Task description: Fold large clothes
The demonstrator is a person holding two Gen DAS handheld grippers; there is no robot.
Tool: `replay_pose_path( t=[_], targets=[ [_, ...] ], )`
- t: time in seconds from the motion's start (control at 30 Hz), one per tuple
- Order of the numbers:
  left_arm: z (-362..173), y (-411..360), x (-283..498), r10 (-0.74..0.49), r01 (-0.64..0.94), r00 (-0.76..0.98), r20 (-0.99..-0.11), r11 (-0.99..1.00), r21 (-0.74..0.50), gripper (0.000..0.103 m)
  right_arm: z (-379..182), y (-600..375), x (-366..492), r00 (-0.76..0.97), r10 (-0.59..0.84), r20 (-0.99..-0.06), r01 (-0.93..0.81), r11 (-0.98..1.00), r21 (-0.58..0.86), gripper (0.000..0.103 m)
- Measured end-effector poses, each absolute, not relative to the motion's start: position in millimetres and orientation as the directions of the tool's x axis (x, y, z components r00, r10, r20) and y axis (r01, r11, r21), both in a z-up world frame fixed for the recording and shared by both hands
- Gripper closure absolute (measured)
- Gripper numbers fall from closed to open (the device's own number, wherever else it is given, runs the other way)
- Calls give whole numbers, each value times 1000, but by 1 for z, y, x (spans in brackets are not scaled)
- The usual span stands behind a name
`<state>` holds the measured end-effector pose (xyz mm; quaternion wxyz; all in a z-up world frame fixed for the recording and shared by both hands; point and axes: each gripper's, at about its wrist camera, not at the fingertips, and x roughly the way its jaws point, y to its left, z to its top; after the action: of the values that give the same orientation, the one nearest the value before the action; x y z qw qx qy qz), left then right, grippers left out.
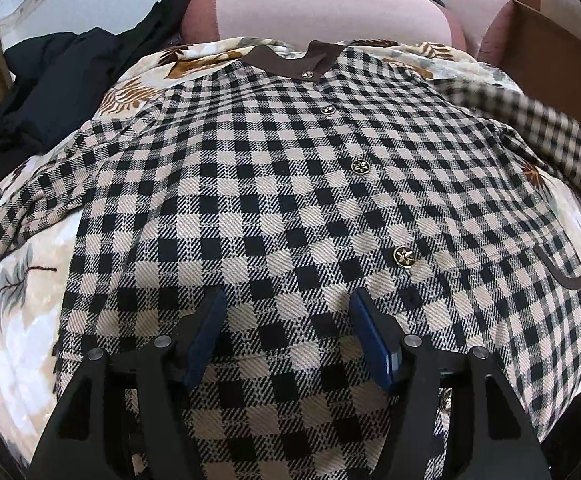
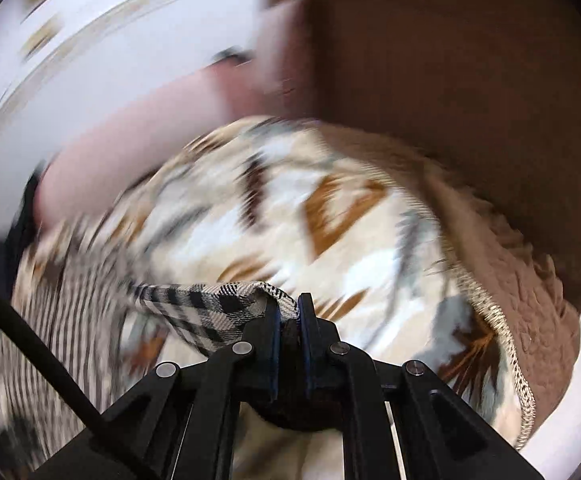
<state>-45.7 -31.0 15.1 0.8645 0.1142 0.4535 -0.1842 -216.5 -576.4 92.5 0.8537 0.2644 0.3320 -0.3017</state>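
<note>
A black and beige checked jacket with a brown collar and gold buttons lies front up on a leaf-print blanket. My left gripper is open, its blue pads spread just above the jacket's lower front. The jacket's right sleeve is lifted off the bed and blurred. In the right wrist view my right gripper is shut on the end of that checked sleeve and holds it above the blanket. That view is motion-blurred.
Dark clothes are piled at the far left. A pink pillow lies beyond the collar. A brown headboard rises at the right; it also fills the right wrist view's upper right. A quilted tan cover edges the blanket.
</note>
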Motion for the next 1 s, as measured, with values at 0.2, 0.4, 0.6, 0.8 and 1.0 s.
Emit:
replay_pose_path(
  t=[0.2,0.4,0.6,0.8,1.0],
  targets=[
    [20,-34,-41,-205,409,509,-836,912,26,38,63,-624,-212,505,-429,-749,816,519,253,91],
    [50,-64,-51,-287,488,514,-809,873,0,38,69,-633,-214,450,-531,-718,857,483,180,62],
    [62,-125,-62,-381,593,469,-796,804,-36,38,73,-649,-258,555,-457,-695,817,458,351,62],
    [52,-175,-79,-429,656,403,-808,752,-72,38,62,-627,-267,578,-381,-722,774,537,336,46],
    [49,-185,-89,-419,679,410,-810,733,-35,38,29,-626,-242,464,-387,-797,802,565,193,40]
  ],
)
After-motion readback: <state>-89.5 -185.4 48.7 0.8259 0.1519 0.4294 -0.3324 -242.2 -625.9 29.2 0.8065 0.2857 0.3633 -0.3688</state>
